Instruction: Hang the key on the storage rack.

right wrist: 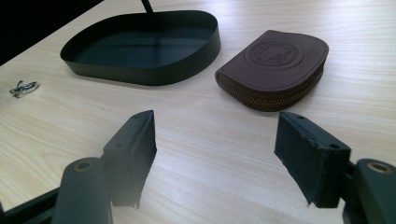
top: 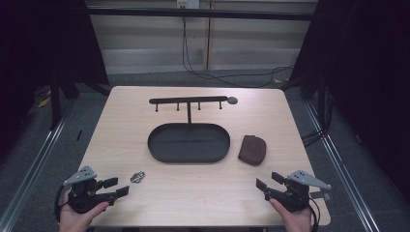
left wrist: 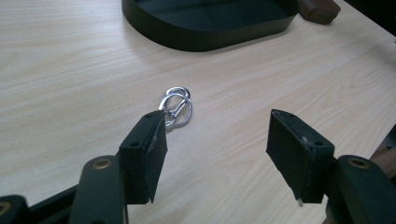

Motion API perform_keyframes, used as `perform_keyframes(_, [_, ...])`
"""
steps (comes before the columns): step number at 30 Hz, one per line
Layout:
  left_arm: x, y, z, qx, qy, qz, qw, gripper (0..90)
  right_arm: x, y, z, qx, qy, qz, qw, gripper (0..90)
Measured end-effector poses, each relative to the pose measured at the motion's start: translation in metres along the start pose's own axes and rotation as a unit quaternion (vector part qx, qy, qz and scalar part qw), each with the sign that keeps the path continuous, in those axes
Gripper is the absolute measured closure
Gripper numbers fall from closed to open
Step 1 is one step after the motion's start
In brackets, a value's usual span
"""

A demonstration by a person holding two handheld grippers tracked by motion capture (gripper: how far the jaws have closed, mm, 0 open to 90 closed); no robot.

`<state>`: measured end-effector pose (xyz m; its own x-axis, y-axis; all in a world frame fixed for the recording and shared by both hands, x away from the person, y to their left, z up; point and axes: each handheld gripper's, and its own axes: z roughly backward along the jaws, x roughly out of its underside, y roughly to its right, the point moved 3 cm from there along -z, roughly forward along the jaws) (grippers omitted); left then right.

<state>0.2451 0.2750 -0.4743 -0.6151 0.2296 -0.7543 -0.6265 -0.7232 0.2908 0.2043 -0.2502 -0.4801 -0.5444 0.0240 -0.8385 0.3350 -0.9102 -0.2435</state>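
A: What's the biggest thing there?

B: The pale wood-grain table (top: 193,193). One of it. At its middle sits one black oval metal tray (top: 188,142) with a low wall, and from the tray's far edge rises a thin black post carrying a black horizontal hook rail (top: 188,100) with four short pegs.

A: And to the right of the tray?

B: One dark brown leather zip pouch (top: 253,149), rounded on one side, just beside the tray and not touching it. In the right gripper view it lies flat, with a round embossed emblem on its top. I cannot read any lettering in it.

A: The grippers?

B: Two, both at the near edge, each held in a hand. The left gripper (top: 120,186) is at the near left, jaws spread wide, nothing between them. The right gripper (top: 267,185) is at the near right, jaws equally wide and empty; the pouch lies on the far side of them, well apart.

A: Smallest item?

B: One small silver metal key ring cluster (top: 138,177), linked loops and a clasp, on the bare table near left, just right of the left gripper. In the left gripper view it lies just past the left-hand jaw tip, outside the gap.
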Motion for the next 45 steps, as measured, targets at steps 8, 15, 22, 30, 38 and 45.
perform_keyframes(8, [0.0,-0.001,-0.002,-0.006,-0.007,0.002,1.0,37.8,0.001,0.001,0.0,-0.003,-0.011,-0.015,0.9998,27.4])
perform_keyframes(15, [0.002,0.001,-0.004,0.007,-0.025,0.003,0.9997,47.8,0.002,-0.003,-0.001,0.0,-0.019,-0.004,0.9998,26.4])
perform_keyframes(22, [-0.002,0.002,-0.005,0.007,-0.038,-0.007,0.9992,53.2,0.006,-0.006,0.002,0.001,-0.018,-0.003,0.9998,25.6])
perform_keyframes(30, [-0.013,0.0,-0.01,-0.008,-0.058,-0.016,0.9982,55.7,0.007,-0.005,0.0,-0.004,-0.024,-0.006,0.9997,25.9])
perform_keyframes(38, [-0.024,-0.005,-0.014,-0.021,-0.077,-0.033,0.9962,65.6,0.008,-0.004,-0.001,-0.006,-0.031,-0.009,0.9995,26.2])
perform_keyframes(45, [-0.035,-0.01,-0.019,-0.021,-0.107,-0.047,0.9929,71.0,0.008,-0.004,-0.002,-0.008,-0.035,-0.007,0.9993,26.2])
